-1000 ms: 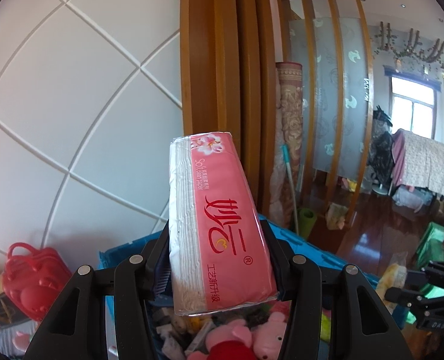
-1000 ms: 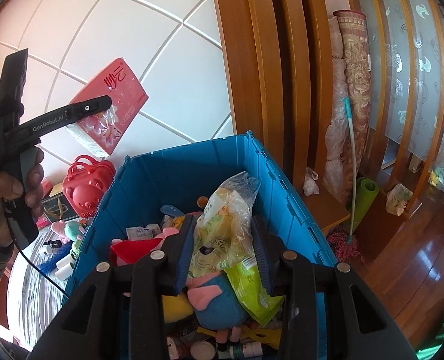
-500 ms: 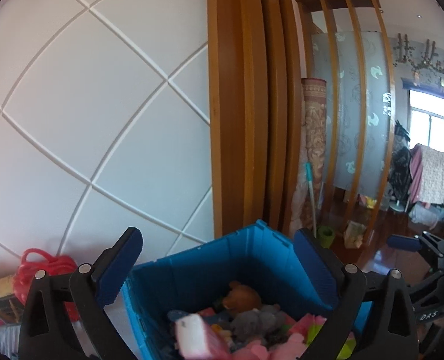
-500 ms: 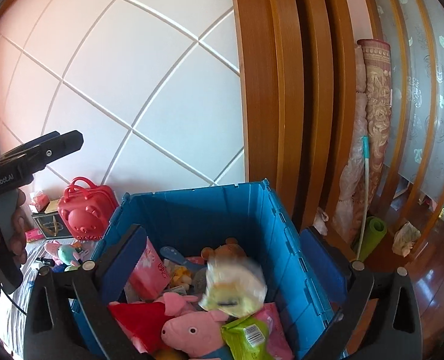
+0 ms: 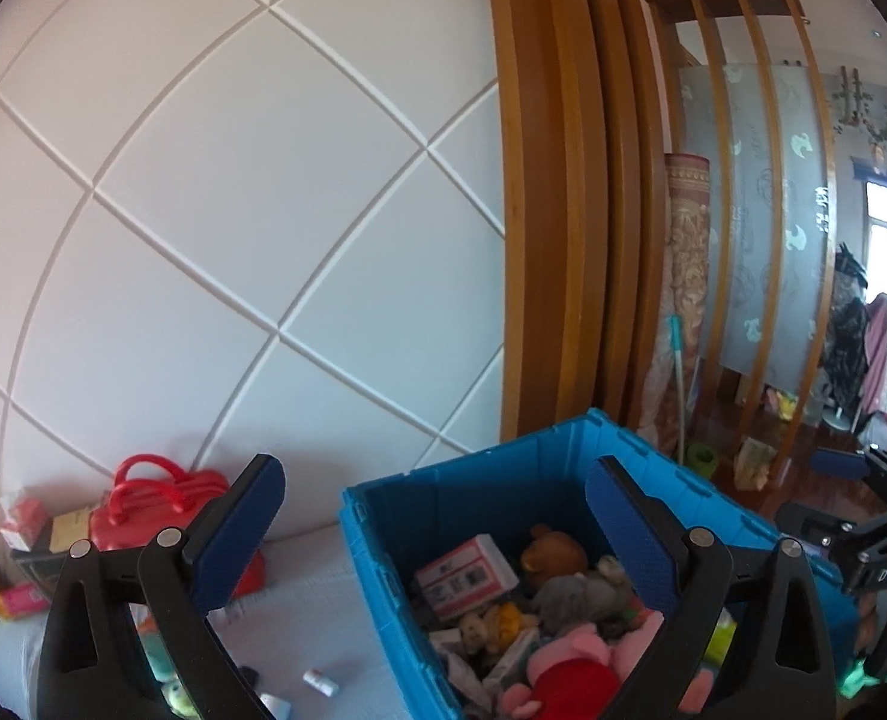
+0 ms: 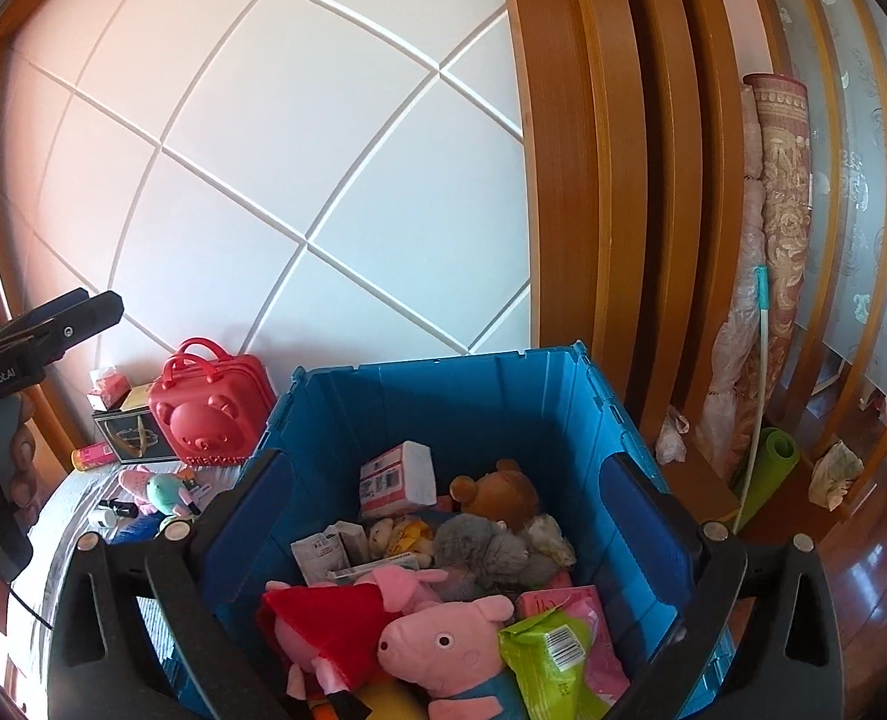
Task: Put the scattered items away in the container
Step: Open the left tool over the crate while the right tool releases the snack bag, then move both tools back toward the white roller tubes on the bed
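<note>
A white panelled wall with diagonal grooves backs a pale bed surface (image 6: 65, 516) where strays remain: a red bear-faced case (image 6: 209, 420), a small teal plush (image 6: 164, 492), little bottles. The left gripper (image 5: 431, 516) and right gripper (image 6: 449, 516) both gape wide and empty, their jaws having just been opening, above the blue crate (image 6: 443, 402) of plush toys and packets. Judging by that, a drop is done; next comes reaching left for another stray. The crate's near wall is cut off below.
</note>
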`<state>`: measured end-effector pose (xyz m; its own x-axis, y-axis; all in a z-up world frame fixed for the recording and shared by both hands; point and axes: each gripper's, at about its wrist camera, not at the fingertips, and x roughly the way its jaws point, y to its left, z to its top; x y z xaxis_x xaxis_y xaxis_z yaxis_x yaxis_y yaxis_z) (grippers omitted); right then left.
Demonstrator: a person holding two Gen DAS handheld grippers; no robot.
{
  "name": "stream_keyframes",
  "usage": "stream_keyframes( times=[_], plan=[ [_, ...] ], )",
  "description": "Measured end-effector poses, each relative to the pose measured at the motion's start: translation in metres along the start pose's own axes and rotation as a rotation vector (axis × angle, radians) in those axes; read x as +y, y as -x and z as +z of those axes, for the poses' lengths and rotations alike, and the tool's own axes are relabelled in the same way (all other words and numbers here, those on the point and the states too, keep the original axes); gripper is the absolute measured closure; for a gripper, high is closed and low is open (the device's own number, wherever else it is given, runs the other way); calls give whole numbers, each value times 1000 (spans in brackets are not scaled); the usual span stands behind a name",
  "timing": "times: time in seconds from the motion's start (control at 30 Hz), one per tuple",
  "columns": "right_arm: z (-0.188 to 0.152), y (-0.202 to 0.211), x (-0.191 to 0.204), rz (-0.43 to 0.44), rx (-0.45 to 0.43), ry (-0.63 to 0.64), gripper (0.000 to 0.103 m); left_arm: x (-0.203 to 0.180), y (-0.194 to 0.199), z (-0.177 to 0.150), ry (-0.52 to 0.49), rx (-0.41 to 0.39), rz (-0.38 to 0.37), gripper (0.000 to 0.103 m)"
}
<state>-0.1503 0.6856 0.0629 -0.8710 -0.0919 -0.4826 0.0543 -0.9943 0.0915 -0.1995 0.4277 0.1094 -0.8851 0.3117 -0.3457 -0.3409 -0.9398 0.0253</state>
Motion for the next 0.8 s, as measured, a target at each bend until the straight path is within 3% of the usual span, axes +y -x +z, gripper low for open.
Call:
stream_keyframes(
  times=[0.47,0.8],
  plan=[
    [-11,17,54,72,-5,57,0,49,68,-46,55,19,104,1],
    [-27,11,130,142,20,110,0,113,97,-102,92,78,190,1]
  ],
)
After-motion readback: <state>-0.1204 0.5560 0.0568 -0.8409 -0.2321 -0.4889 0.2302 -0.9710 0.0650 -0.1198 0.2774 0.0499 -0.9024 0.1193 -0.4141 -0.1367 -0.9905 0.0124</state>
